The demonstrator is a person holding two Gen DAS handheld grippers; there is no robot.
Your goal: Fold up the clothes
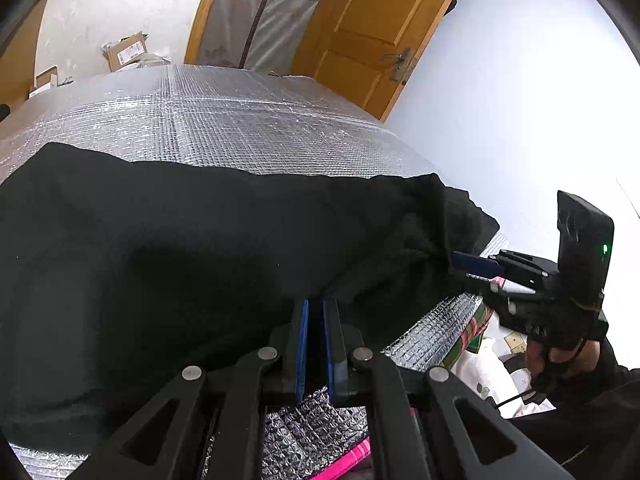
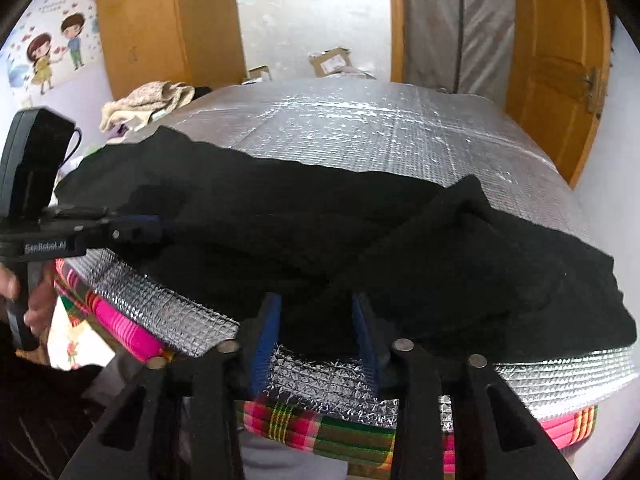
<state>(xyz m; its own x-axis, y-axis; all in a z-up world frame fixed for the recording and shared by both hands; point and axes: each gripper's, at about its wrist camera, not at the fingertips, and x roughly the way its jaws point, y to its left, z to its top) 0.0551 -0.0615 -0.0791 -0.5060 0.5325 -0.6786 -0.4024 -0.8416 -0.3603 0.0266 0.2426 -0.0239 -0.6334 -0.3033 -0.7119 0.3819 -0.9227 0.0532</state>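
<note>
Ahead, cardboard boxes (image 2: 334, 60) beyond my foil mat (image 2: 360, 128), left gripper (image 1: 315, 312) clamped on black garment (image 1: 160, 240), right gripper (image 2: 316, 320) apart around its edge.

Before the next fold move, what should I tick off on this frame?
1. Left gripper has hold of the black garment: ok, its fingers stand close together on the near edge.
2. Right gripper clamped: not ok, its fingers stand wide apart with cloth between them.
3. Garment lying flat: not ok, it is bunched at the right end and a fold crosses it.
4. Room beyond the garment on the foil-covered surface: ok, bare foil shows there.
5. Which part of the garment each gripper is at: cannot tell, the cloth is uniformly black.
</note>
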